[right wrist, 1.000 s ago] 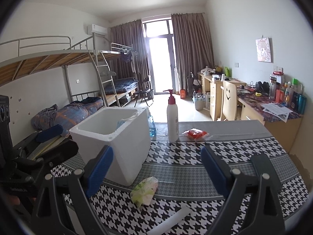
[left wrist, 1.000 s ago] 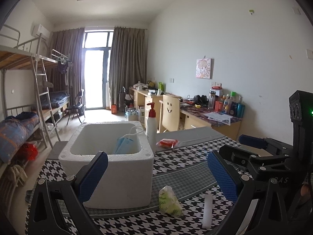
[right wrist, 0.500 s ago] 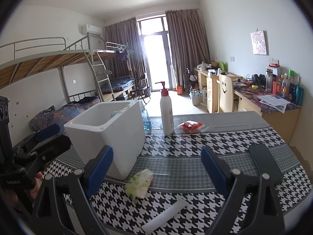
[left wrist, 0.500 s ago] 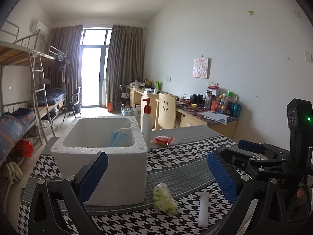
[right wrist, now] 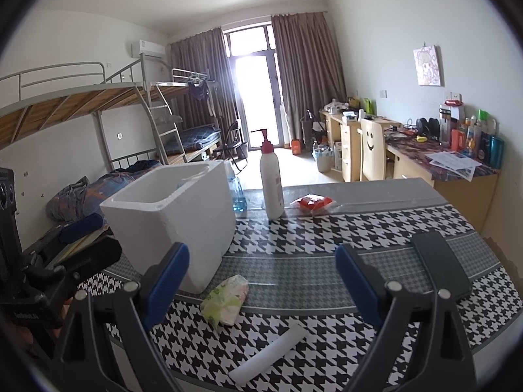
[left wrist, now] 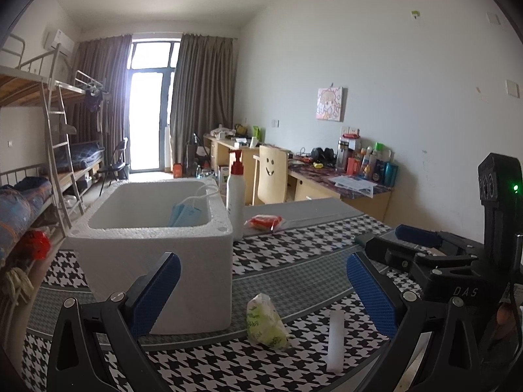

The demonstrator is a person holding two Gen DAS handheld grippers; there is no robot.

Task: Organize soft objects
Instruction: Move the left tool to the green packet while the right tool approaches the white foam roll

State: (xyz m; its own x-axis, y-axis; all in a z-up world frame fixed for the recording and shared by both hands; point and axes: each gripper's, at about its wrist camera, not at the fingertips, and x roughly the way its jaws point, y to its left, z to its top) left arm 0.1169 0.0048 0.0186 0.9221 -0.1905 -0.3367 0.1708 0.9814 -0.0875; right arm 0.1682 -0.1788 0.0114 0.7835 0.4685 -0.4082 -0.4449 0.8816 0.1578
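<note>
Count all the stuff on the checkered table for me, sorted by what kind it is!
Foam box: 1
Blue face mask, inside the box: 1
Pump bottle: 1
Red snack packet: 1
Green tissue pack: 1
White foam stick: 1
Black phone: 1
Blue-liquid plastic bottle, behind the box: 1
Total: 8

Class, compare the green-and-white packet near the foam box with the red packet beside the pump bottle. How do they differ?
The green-and-white packet is pale and lies near the grippers, by the foam box corner. The red packet is red, looks flatter, and lies farther back by the pump bottle. Both rest on the tablecloth, ungripped.
</note>
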